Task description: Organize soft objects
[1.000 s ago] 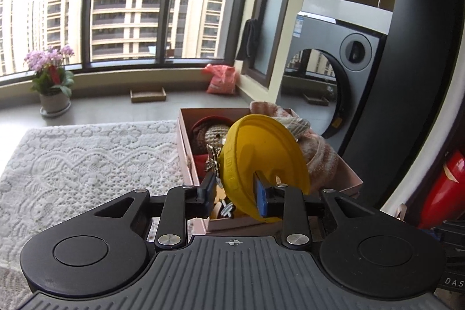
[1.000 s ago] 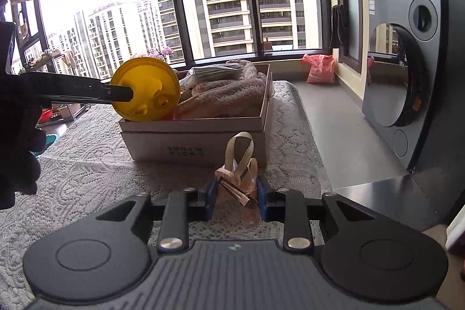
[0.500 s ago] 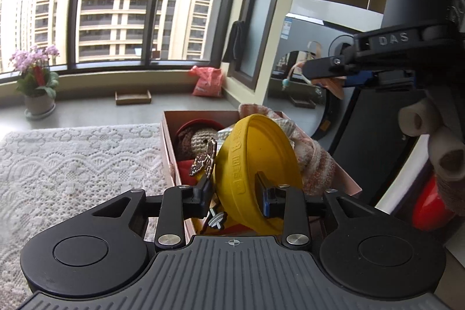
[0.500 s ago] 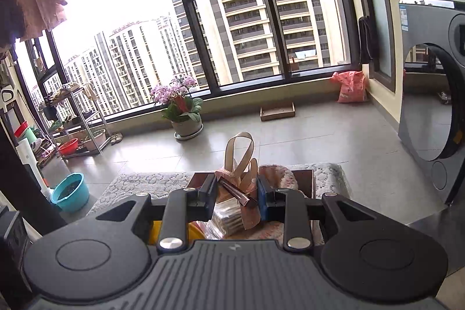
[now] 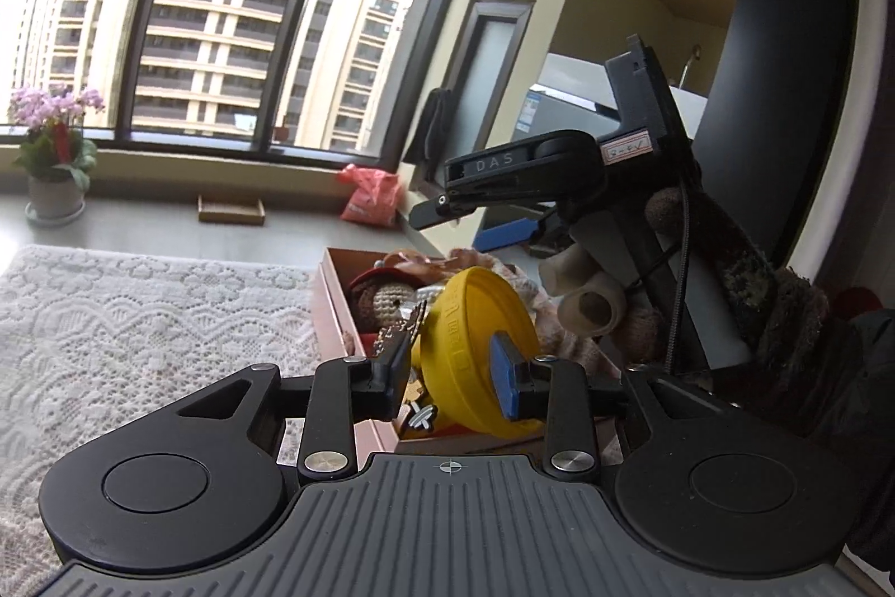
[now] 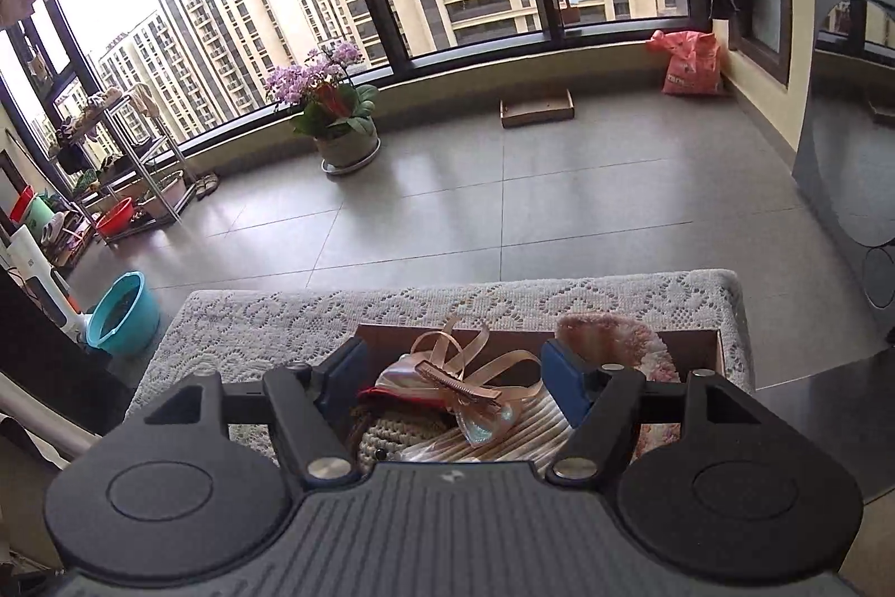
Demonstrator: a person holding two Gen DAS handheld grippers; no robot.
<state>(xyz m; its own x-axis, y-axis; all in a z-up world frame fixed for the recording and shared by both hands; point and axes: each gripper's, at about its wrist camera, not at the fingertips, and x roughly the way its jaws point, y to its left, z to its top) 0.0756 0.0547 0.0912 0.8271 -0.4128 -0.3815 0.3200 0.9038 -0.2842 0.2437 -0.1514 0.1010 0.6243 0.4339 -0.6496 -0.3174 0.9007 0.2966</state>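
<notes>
A cardboard box [image 5: 334,311] on a lace-covered table holds soft things: a crocheted doll [image 5: 386,297] and pink fluffy cloth [image 6: 609,339]. My left gripper [image 5: 454,381] is shut on a yellow round disc [image 5: 475,345] with a keyring hanging beside it, just over the box's near end. My right gripper [image 6: 453,381] is open above the box, and a pink ribbon bow clip [image 6: 475,384] lies loose between its fingers on the box's contents. The right gripper also shows in the left wrist view [image 5: 442,208], hovering over the box.
The lace cloth [image 5: 140,317] covers the table left of the box. A washing machine [image 6: 850,93] stands to the right. On the floor beyond are a potted orchid [image 6: 335,116], a teal bucket [image 6: 120,320] and a pink bag [image 6: 691,62].
My right gripper rose over the box, opened and let go of the ribbon bow, which now lies in the box. My left gripper keeps hold of the yellow disc, shifted slightly.
</notes>
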